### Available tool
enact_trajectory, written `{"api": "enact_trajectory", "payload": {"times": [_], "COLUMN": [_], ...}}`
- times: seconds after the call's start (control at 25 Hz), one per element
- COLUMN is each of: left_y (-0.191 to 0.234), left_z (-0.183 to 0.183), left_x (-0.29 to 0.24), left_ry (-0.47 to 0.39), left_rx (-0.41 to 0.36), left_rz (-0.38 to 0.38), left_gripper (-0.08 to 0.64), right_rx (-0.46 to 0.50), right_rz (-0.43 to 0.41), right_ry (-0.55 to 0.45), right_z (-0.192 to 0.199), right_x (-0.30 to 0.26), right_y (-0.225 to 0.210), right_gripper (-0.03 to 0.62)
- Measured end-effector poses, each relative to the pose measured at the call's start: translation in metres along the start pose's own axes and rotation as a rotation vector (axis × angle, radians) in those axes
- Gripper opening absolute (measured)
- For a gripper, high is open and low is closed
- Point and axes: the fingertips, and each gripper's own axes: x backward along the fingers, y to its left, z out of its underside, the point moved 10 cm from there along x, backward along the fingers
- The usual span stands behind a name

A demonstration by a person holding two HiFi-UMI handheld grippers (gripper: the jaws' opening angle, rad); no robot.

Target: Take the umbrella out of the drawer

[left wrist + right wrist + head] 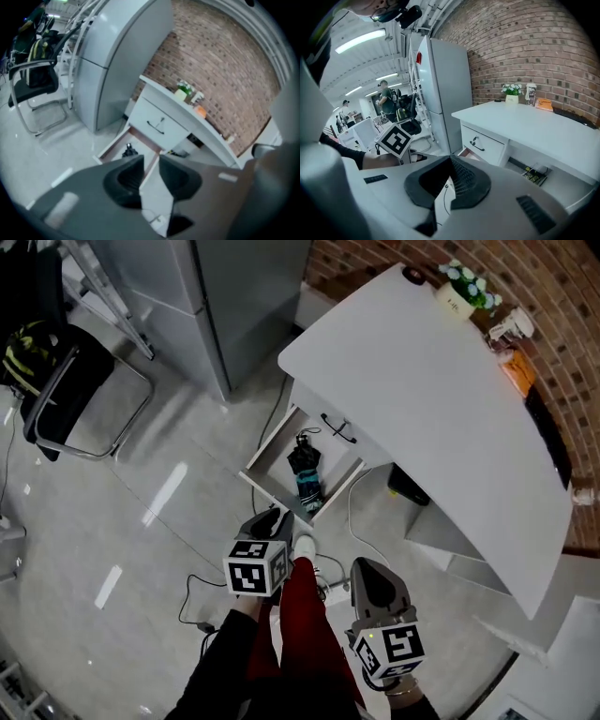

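A folded black umbrella (306, 471) with a teal band lies in the open bottom drawer (269, 454) of the white desk (422, 390). My left gripper (275, 517) hovers just in front of the drawer, on its near side, and its jaws stand a little apart with nothing between them. In the left gripper view the gripper (151, 161) points down at the drawer (112, 143), and the umbrella (129, 151) peeks above the left jaw. My right gripper (367, 570) hangs further right and nearer to me, shut and empty (450, 158).
A closed drawer with a dark handle (337, 427) sits above the open one. A black chair (75, 399) and a grey fridge (225, 296) stand to the left. Cables (202, 601) trail on the floor. A plant (466, 287) and small items sit at the desk's back.
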Motion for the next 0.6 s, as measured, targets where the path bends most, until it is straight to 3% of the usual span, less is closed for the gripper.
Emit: {"api": "enact_trajectory", "payload": {"times": [0.36, 0.6], "left_y": [0.004, 0.017], "left_z": [0.025, 0.044], "left_x": [-0.09, -0.139], "left_ry": [0.056, 0.071], "left_rx": [0.078, 0.119], "left_rz": [-0.059, -0.09], "left_gripper": [0.128, 0.178], "right_rx": [0.043, 0.076], "right_rz": [-0.129, -0.157], "right_ry": [0.121, 0.191], "right_z": [0.039, 0.069], "right_x": [-0.07, -0.112], "right_y": [-0.038, -0.055], "right_gripper": [-0.003, -0.002]}}
